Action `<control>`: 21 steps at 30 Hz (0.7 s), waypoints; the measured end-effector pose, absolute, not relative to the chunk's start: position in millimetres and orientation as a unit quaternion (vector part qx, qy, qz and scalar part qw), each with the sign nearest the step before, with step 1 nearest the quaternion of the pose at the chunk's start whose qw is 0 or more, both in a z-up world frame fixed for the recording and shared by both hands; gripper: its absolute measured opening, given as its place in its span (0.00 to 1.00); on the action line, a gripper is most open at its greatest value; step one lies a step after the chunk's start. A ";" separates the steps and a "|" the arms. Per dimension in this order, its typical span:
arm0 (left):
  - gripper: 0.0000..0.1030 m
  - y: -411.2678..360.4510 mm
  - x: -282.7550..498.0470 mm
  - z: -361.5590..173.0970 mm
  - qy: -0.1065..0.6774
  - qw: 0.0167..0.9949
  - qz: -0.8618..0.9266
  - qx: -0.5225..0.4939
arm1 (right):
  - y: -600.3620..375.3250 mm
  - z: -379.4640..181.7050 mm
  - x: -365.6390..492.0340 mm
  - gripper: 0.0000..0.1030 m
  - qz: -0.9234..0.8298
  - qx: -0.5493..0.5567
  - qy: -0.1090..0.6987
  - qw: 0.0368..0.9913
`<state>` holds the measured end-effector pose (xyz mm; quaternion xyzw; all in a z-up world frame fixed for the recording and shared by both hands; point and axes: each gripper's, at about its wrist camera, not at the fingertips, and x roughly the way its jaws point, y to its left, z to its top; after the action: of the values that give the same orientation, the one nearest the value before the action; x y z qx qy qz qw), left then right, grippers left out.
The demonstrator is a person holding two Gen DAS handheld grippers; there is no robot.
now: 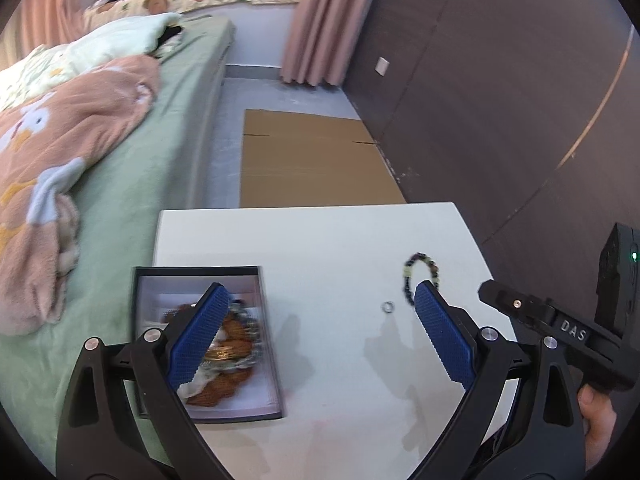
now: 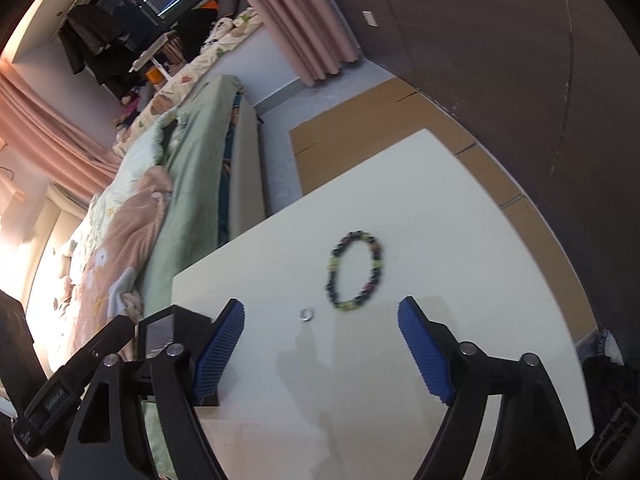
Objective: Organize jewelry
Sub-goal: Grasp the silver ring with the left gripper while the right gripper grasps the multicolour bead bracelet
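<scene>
- Closest to the lens, the left gripper (image 1: pixel 320 304) hangs over the white table (image 1: pixel 340 236), its blue pads (image 1: pixel 200 332) spread wide with nothing between them.
- Under its left finger sits the dark-rimmed jewelry box (image 1: pixel 264 344), open on the table's left side, near the bed (image 1: pixel 160 168).
- Inside the box lies a heap of orange-brown and dark beaded pieces (image 1: pixel 236 340); it is blurred, so I cannot tell them apart.
- Over to the right on the bare tabletop, a dark beaded bracelet (image 1: pixel 416 268) with pale green beads lies flat, partly hidden behind the left gripper's right pad.
- Just beside the bracelet, a small silver ring (image 1: pixel 388 307) sits alone, apart from the box.
- From the right wrist view, the right gripper (image 2: pixel 320 312) is also wide open, empty, its blue pads (image 2: pixel 424 352) poised near the bracelet (image 2: pixel 356 272) and ring (image 2: pixel 306 314) without touching them.
- The ring lies roughly between the two right fingers; the bracelet lies just beyond.
- The black corner of the box (image 2: pixel 160 328) peeks out behind the right gripper's left finger.
- A hand (image 1: pixel 596 412) grips the right tool's handle at the edge of the left view.
- Flattened cardboard (image 1: pixel 312 160) lies on the floor beyond the table, beside a dark wall (image 1: pixel 500 80) and pink curtain (image 1: pixel 320 20).
</scene>
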<state>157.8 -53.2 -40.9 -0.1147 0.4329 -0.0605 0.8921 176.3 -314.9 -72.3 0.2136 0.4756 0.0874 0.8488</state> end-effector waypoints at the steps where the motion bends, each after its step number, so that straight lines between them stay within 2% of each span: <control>1: 0.91 -58.4 159.6 -43.0 0.435 0.891 -0.064 -0.111 | -317.7 -72.6 177.5 0.71 0.085 0.212 0.477 0.849; 3: 0.90 -69.6 164.0 -48.1 0.442 0.889 -0.069 -0.103 | -324.1 -74.3 180.3 0.69 0.078 0.209 0.481 0.848; 5: 0.82 -81.5 168.8 -55.7 0.451 0.884 -0.075 -0.096 | -329.5 -76.7 182.9 0.66 0.071 0.207 0.485 0.847; 13: 0.65 -112.4 186.1 -85.5 0.484 0.868 -0.088 -0.071 | -342.9 -87.0 198.9 0.57 0.044 0.185 0.504 0.843; 21: 0.55 -137.1 197.2 -111.4 0.502 0.860 -0.088 -0.033 | -348.7 -90.9 212.8 0.52 0.035 0.181 0.511 0.840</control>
<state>197.2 -137.1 -111.4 -0.0326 0.5015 -0.0877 0.8601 212.8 -348.7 -90.9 0.1807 0.5106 0.0350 0.8399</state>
